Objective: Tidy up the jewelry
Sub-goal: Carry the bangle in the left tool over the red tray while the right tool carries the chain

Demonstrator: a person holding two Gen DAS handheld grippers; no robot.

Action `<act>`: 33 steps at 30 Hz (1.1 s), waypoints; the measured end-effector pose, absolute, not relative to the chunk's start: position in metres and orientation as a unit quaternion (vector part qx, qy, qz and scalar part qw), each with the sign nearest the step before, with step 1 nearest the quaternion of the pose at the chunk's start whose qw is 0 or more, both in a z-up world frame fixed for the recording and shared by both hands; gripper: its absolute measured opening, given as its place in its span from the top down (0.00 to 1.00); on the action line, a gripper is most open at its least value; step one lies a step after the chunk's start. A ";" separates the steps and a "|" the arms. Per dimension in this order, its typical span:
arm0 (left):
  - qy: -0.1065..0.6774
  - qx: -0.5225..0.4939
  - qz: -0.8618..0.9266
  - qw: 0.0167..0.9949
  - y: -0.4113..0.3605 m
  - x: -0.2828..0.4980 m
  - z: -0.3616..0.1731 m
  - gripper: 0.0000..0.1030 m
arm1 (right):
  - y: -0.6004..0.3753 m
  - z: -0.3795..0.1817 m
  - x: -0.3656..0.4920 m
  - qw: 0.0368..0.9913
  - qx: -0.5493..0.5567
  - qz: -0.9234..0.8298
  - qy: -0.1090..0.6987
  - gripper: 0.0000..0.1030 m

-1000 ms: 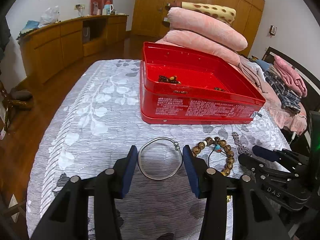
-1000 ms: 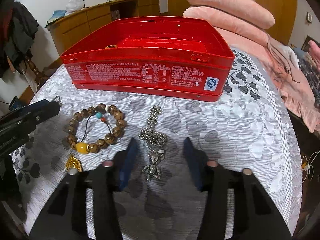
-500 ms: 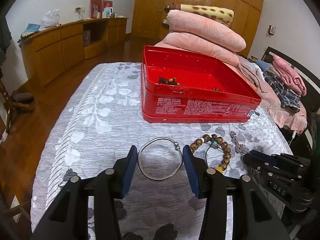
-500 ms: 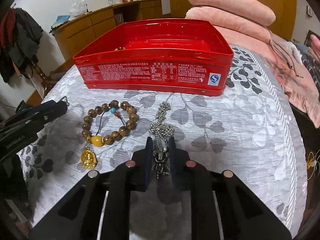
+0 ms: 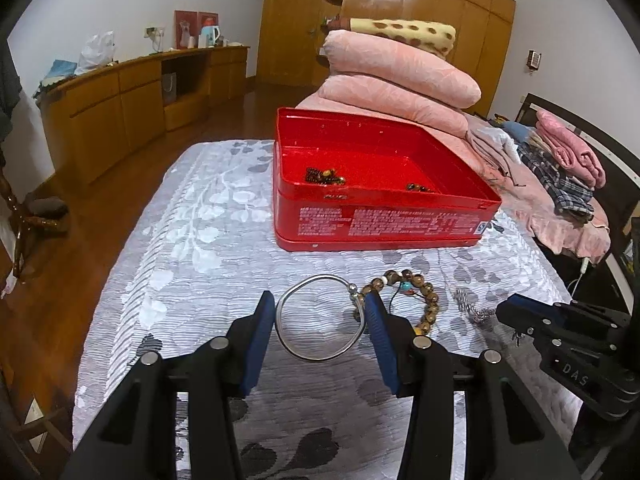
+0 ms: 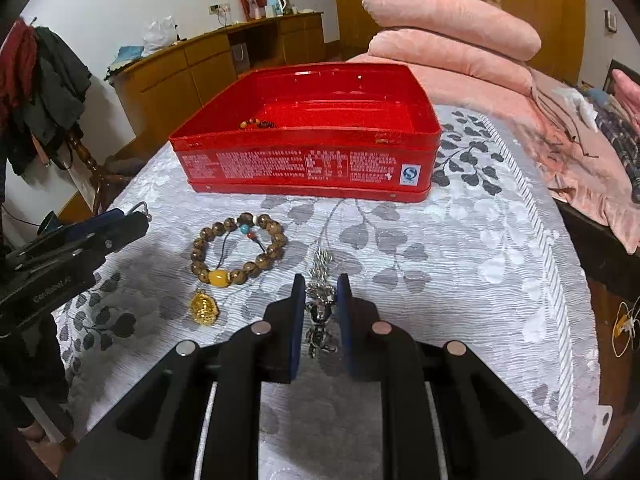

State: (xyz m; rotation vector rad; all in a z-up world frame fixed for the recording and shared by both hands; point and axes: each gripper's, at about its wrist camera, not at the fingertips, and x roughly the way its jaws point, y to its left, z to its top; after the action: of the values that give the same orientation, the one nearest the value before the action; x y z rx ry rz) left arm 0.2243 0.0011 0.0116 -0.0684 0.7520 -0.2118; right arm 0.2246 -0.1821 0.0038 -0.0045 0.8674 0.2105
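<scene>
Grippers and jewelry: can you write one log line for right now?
left gripper: holds silver bangle | right gripper: just closed on silver chain | red tin: open

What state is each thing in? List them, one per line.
Red rectangular metal tin: open, no lid on, beads inside.
Silver wire bangle: gripped across its width by the left gripper.
Silver chain necklace with bear pendant: pinched in the right gripper, whose jaws have just closed on it.
Brown wooden bead bracelet: lying loose on the cloth.
Gold pendant: lying loose.
</scene>
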 end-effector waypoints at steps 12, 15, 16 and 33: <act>0.351 -0.030 -0.112 0.929 -0.003 0.216 0.027 0.55 | -0.189 0.033 0.212 0.914 0.000 0.108 0.391 0.86; 0.349 -0.031 -0.113 0.930 -0.003 0.217 0.030 0.55 | -0.190 0.040 0.212 0.916 -0.002 0.111 0.386 0.86; 0.347 -0.031 -0.113 0.931 -0.003 0.217 0.032 0.55 | -0.190 0.043 0.212 0.917 -0.003 0.112 0.383 0.86; 0.321 -0.027 -0.117 0.939 -0.010 0.236 0.063 0.55 | -0.189 0.085 0.227 0.930 -0.019 0.122 0.345 0.86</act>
State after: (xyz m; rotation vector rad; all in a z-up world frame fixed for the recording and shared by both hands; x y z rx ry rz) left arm 0.2357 -0.0098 0.0631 -0.0544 0.6559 -0.2394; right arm 0.2270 -0.1885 0.0851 -0.0390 0.7075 0.2507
